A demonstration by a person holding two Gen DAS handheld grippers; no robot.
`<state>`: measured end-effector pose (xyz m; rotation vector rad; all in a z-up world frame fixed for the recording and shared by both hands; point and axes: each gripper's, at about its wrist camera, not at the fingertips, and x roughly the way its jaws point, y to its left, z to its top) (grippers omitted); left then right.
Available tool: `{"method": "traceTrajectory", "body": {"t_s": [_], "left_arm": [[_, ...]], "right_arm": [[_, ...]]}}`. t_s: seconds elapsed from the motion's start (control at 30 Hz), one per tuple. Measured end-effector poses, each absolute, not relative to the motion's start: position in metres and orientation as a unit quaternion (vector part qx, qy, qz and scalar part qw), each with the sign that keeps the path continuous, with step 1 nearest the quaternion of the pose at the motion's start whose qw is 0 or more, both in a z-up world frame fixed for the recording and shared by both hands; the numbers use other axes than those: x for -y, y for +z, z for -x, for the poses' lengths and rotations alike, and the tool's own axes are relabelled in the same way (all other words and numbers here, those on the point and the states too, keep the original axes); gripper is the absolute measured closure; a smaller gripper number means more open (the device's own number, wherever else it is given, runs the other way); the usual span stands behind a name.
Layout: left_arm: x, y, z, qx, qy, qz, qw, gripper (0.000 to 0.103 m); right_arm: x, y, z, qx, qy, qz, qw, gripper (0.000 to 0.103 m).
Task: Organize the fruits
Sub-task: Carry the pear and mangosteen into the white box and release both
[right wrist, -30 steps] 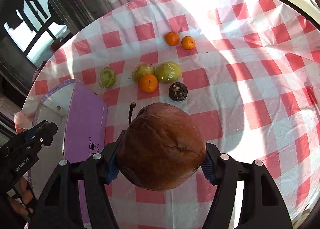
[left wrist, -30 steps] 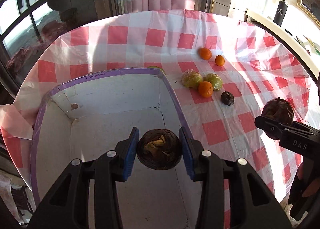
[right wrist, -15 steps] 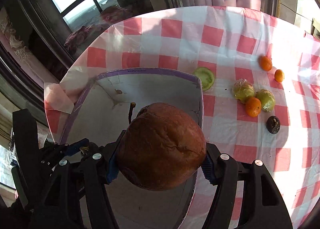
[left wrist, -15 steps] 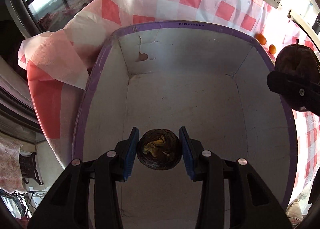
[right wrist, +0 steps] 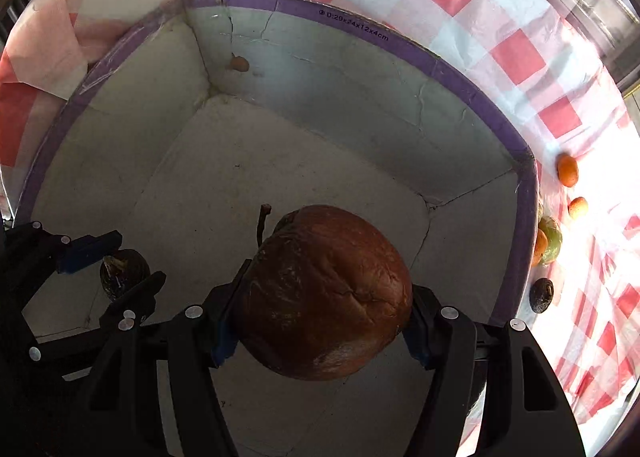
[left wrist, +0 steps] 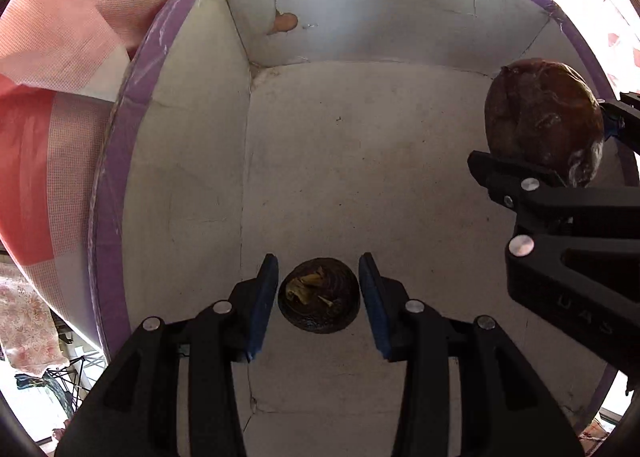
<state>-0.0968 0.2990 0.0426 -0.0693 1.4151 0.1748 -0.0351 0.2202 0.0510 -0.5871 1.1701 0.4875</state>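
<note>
So the left gripper point(left wrist: 319, 299) just let go, fingers spread, dropping the small dark fruit point(left wrist: 319, 294) on the box point(left wrist: 360, 161) floor, while the right gripper point(right wrist: 320, 317) still clamps the big brown fruit point(right wrist: 326, 293) above it, probably next in.

- In the left wrist view, the small fruit point(left wrist: 319, 296) lies in the box point(left wrist: 120, 161) at 6 o'clock, between the left gripper point(left wrist: 319, 301) fingers.
- The large fruit point(left wrist: 544, 119) sits at 3 o'clock, in the right gripper point(right wrist: 322, 297).
- In the right wrist view, loose fruits point(right wrist: 550, 239) lie on the table point(right wrist: 516, 57) outside the box, at 3 o'clock.
</note>
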Motion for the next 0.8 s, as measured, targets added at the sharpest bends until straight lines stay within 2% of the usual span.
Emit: {"method": "traceTrajectory", "body": {"t_s": [0.23,0.37,0.5,0.8], "left_arm": [[-0.296,0.032,0.096,-0.674,0.066,0.040,0.734,0.059],[-0.291,0.033,0.093,-0.675,0.052,0.042,0.734,0.049],[-0.295,0.032,0.094,-0.675,0.033,0.042,0.736,0.039],[-0.281,0.034,0.111,-0.682,0.004,0.009,0.731,0.038]], "right_arm": [[-0.227,0.020,0.042,-0.559,0.219,0.308,0.738,0.039],[-0.219,0.012,0.039,-0.577,0.211,0.305,0.728,0.039],[-0.213,0.022,0.036,-0.573,0.223,0.272,0.740,0.025],[-0.183,0.015,0.074,-0.571,0.219,0.316,0.726,0.026]]}}
